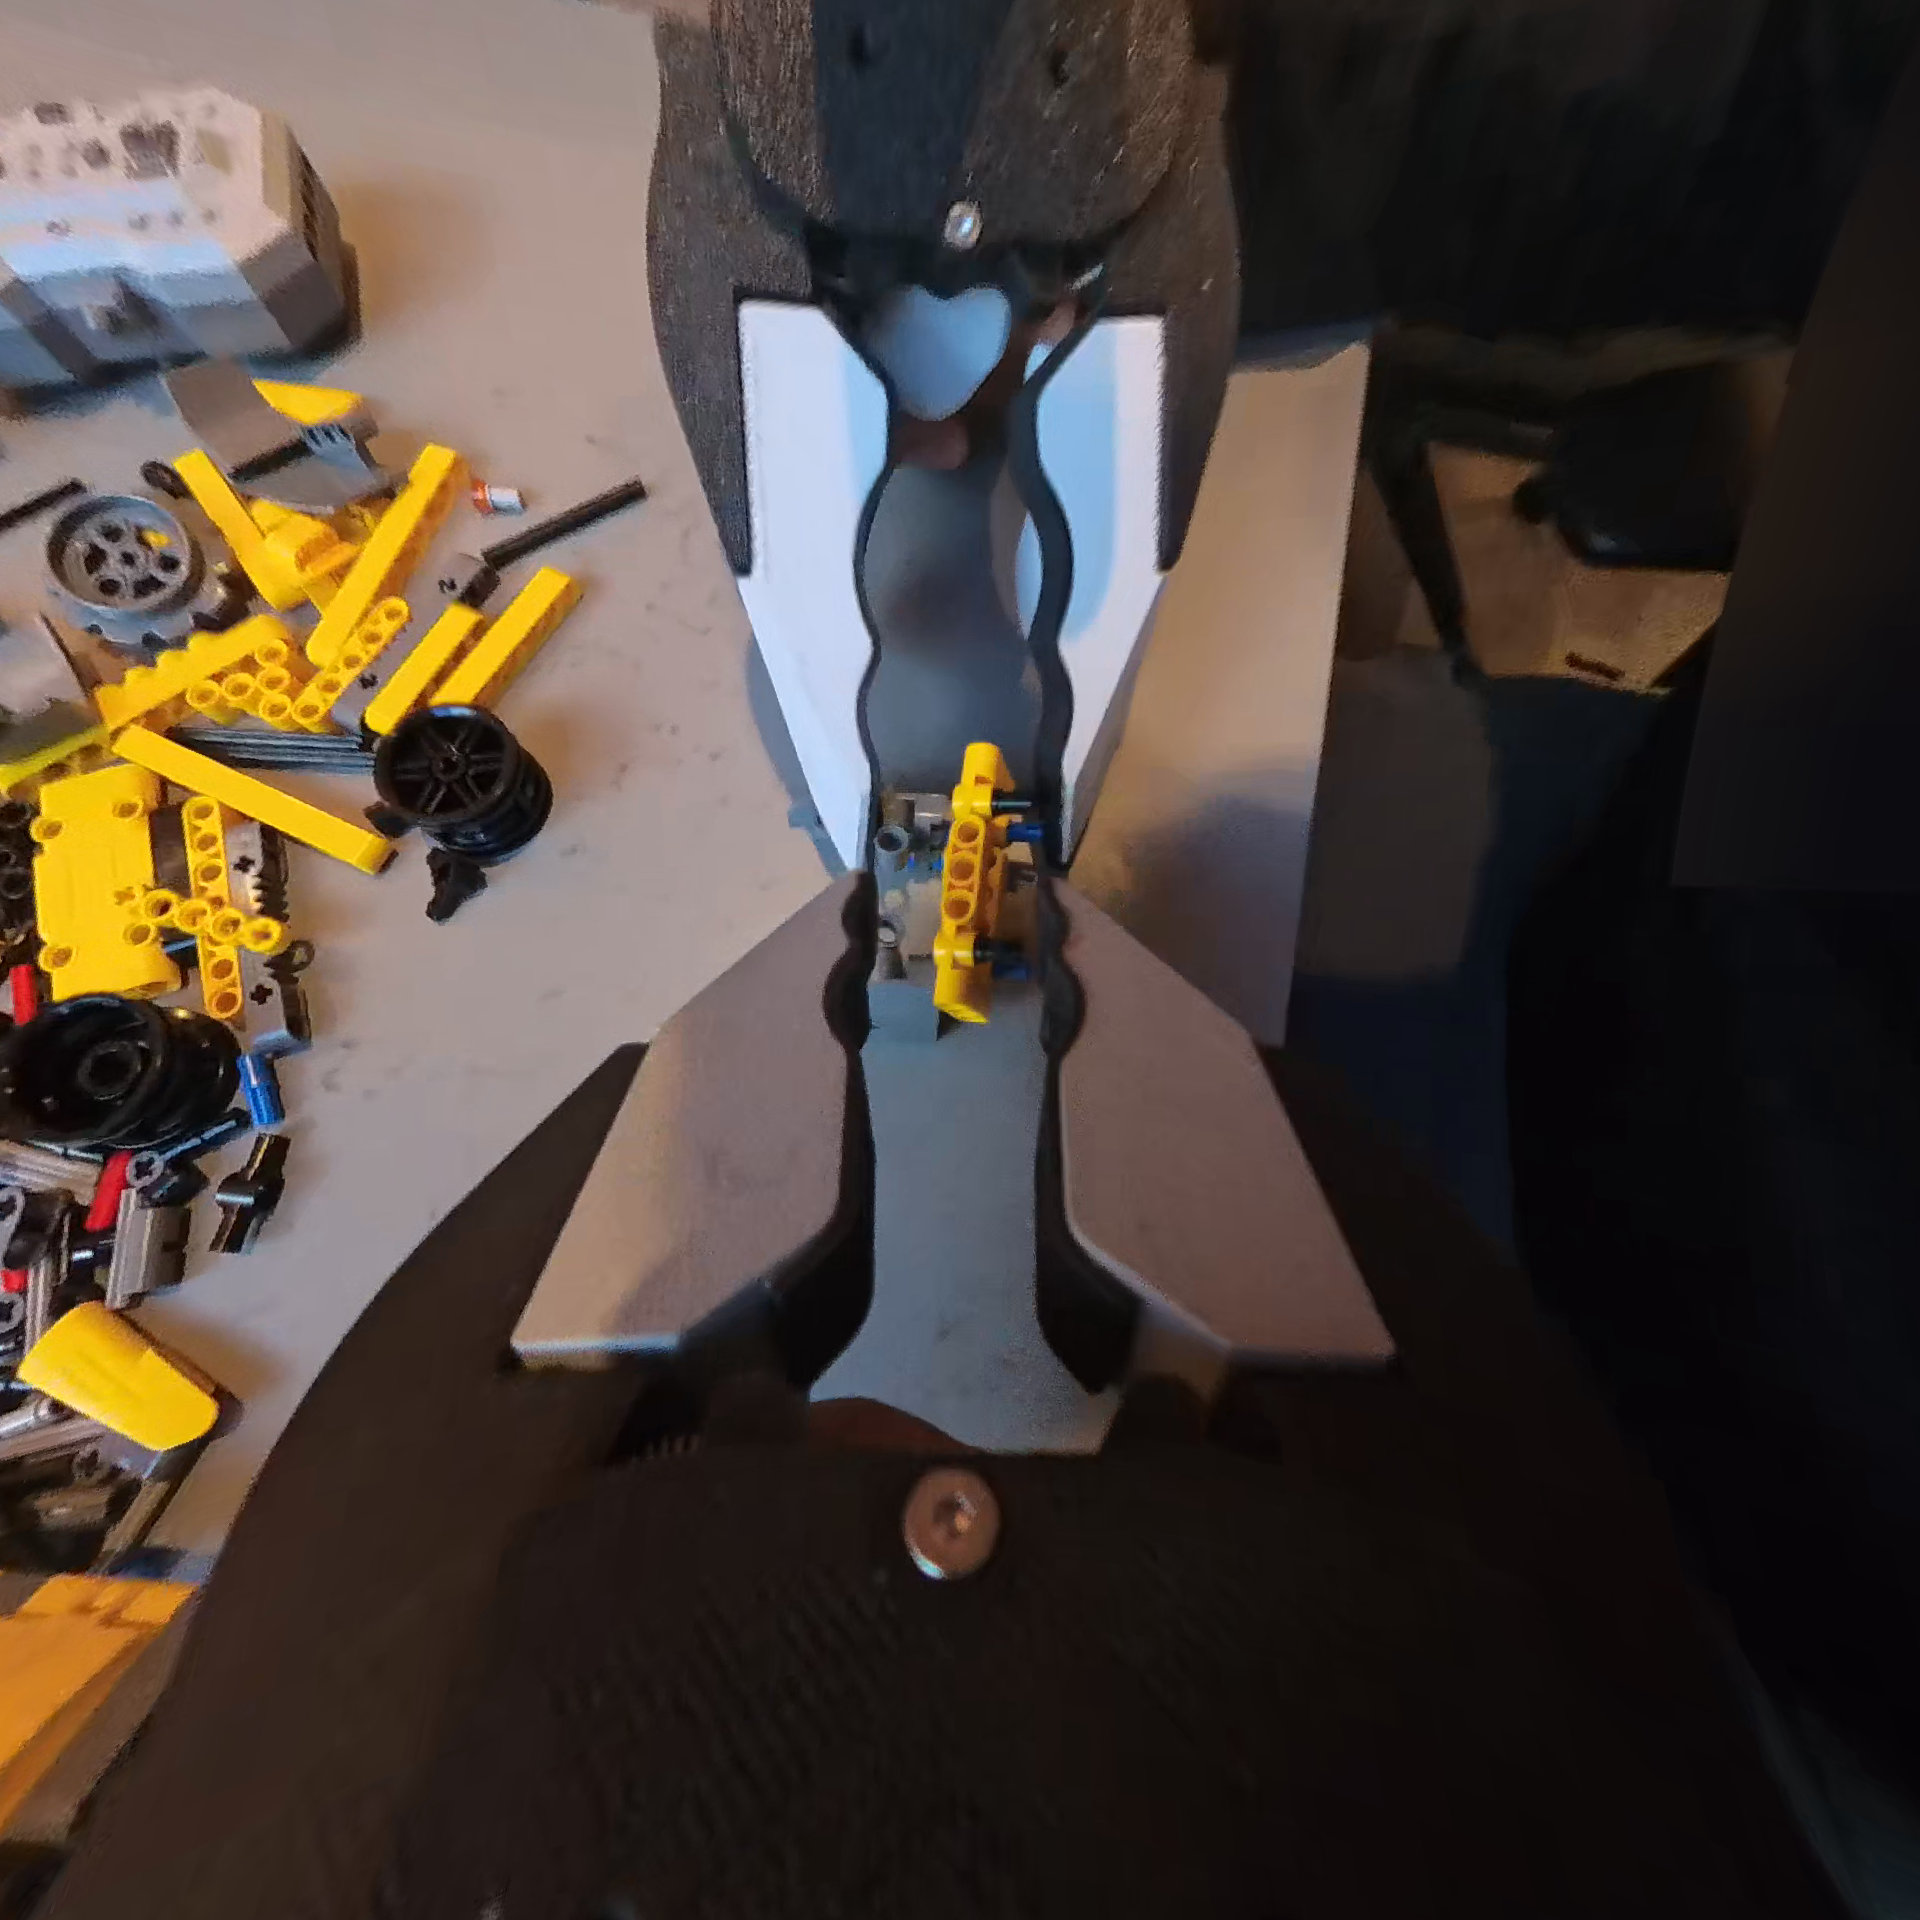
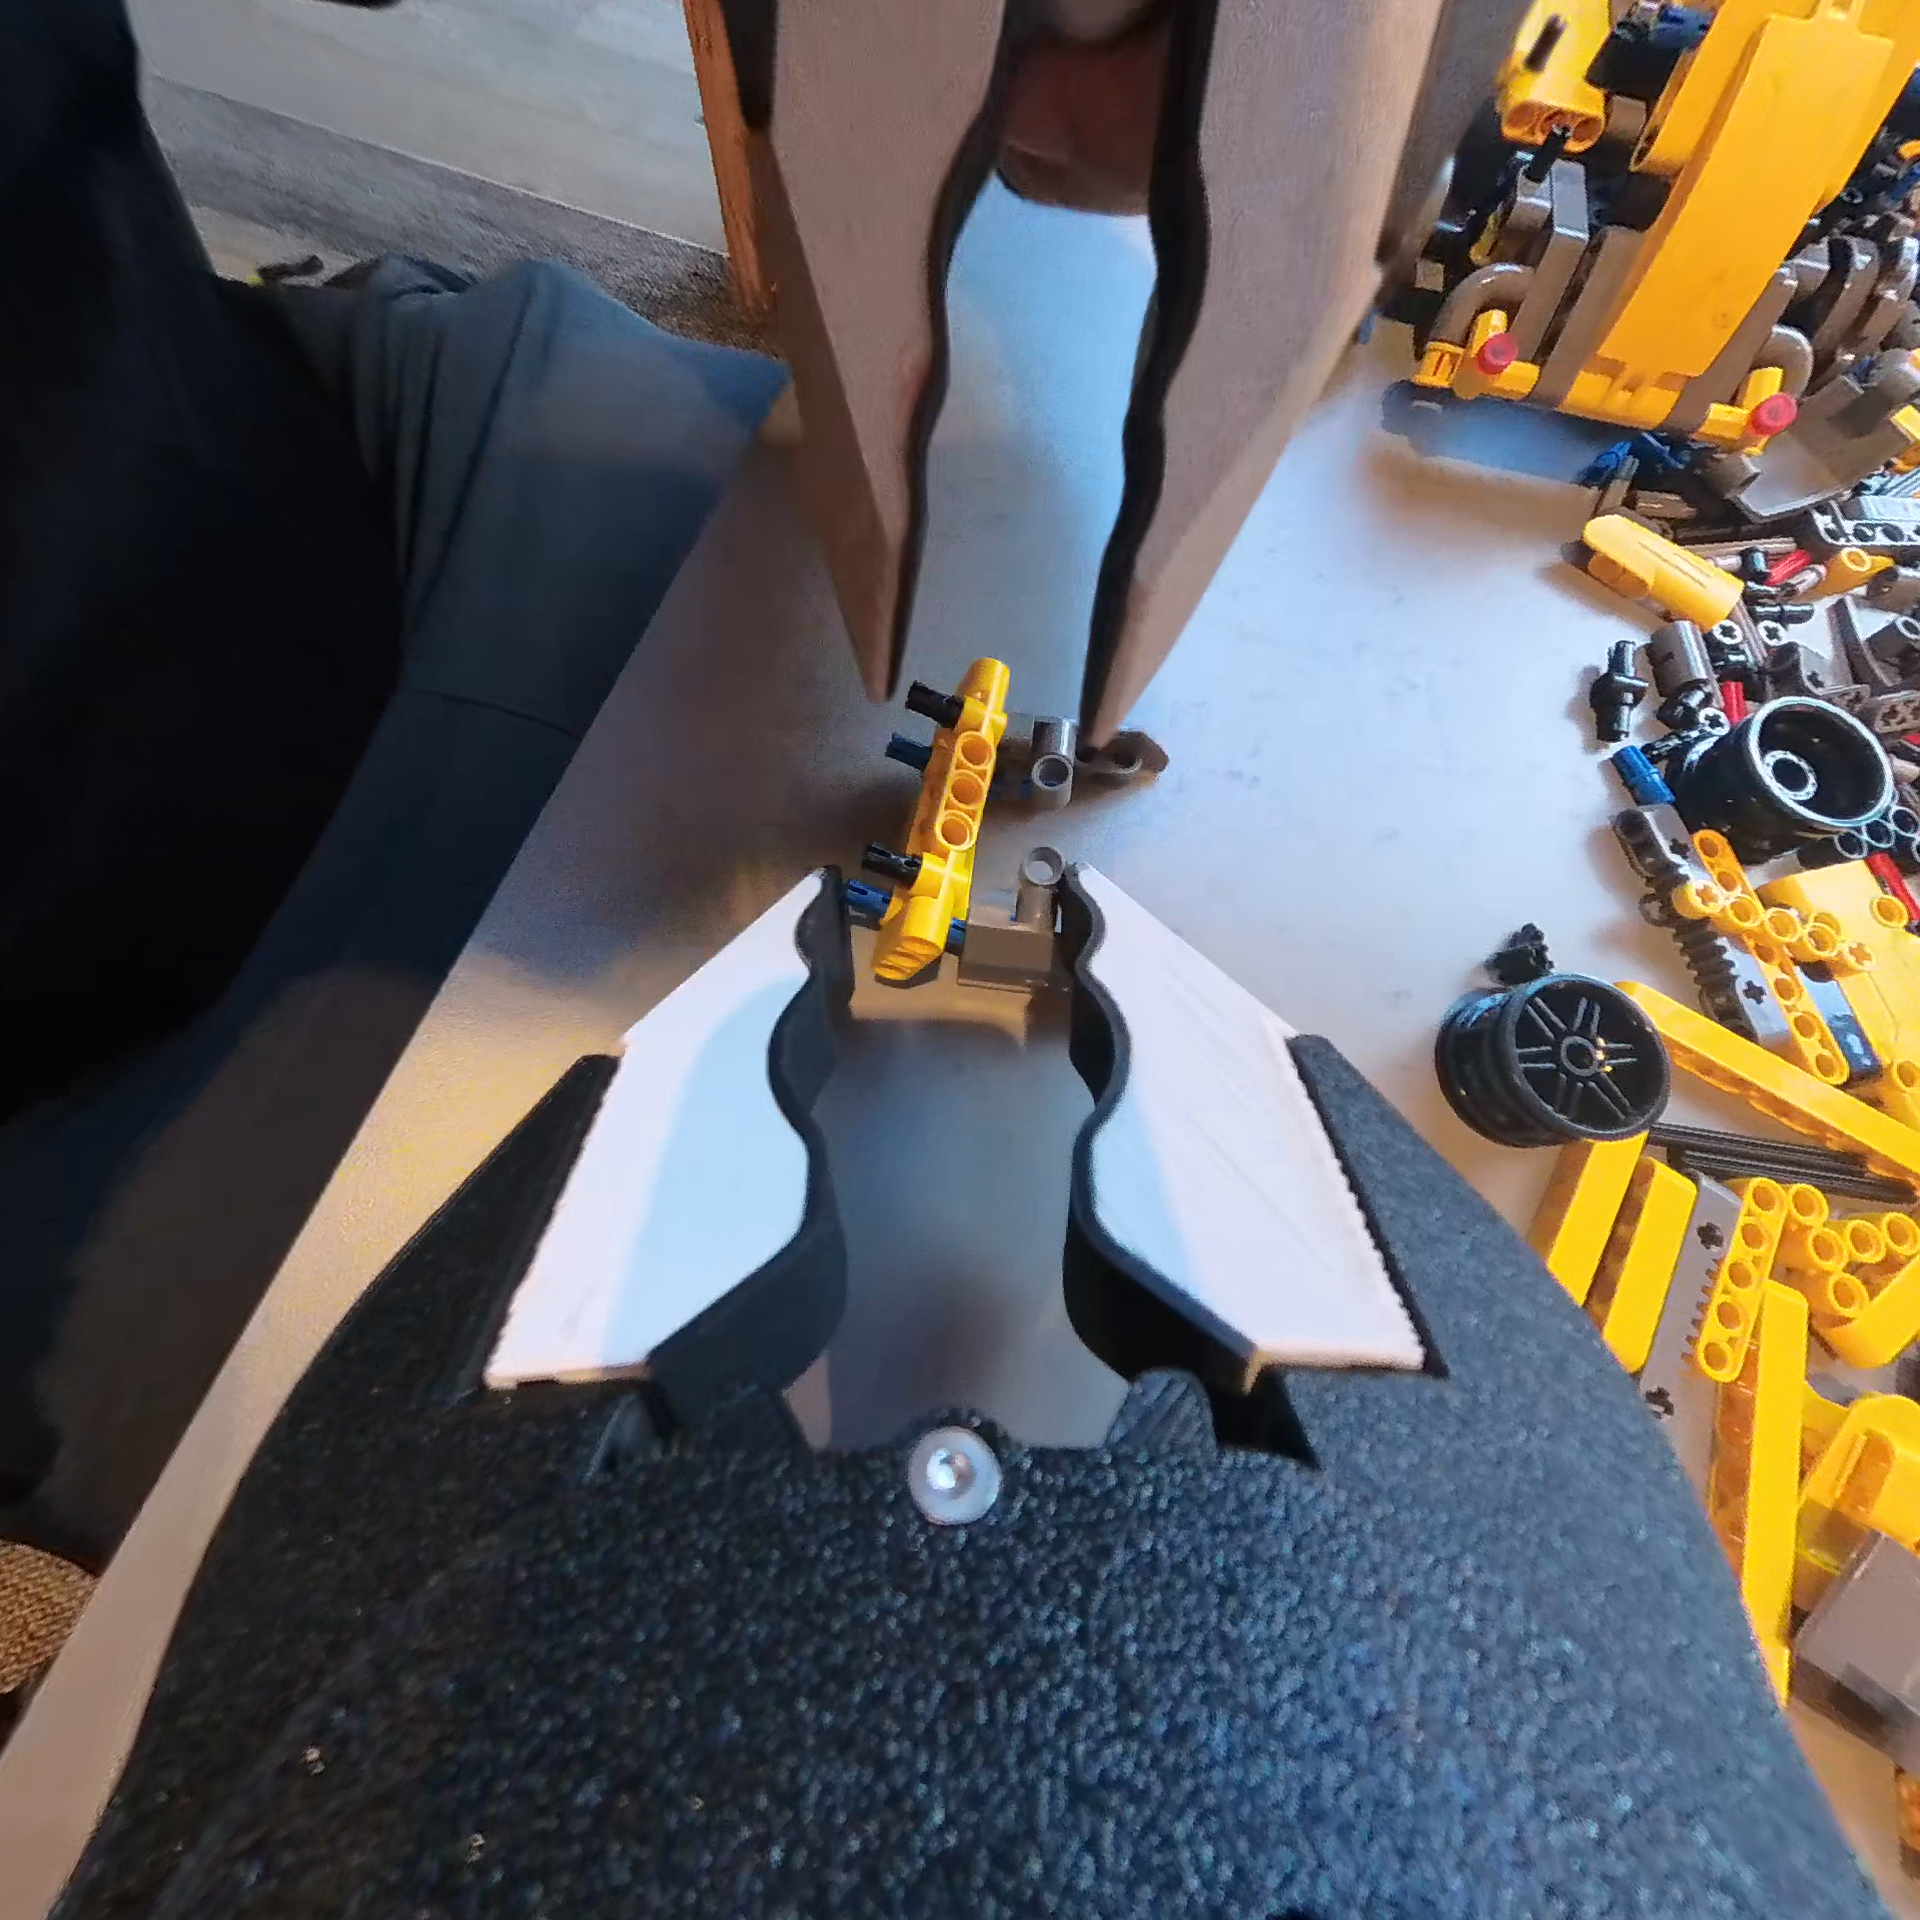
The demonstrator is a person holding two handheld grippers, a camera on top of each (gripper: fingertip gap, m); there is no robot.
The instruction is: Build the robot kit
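A small assembly (image 2: 940, 821), a yellow holed beam with black and blue pins and grey connectors, sits at table level near the table's edge. My right gripper (image 2: 951, 883) straddles its near end. One finger is against a blue pin and the other against the grey block. My left gripper (image 2: 992, 712) comes from the opposite side, jaws apart around the far end, with small gaps to the pins. In the left wrist view the assembly (image 1: 971, 883) lies between the left gripper (image 1: 951, 909) and the facing right gripper (image 1: 961, 862).
A pile of loose yellow beams and grey parts (image 1: 260, 727) with black wheels (image 1: 462, 779) lies beside the grippers. A grey-white block (image 1: 156, 229) stands behind it. A partly built yellow model (image 2: 1714, 208) stands at the back. The table edge (image 2: 582, 831) borders dark fabric (image 2: 416, 520). My left and right fingertips are right by each other. From either gripper's tips it is about 20 cm to the partly built yellow model (image 2: 1714, 208).
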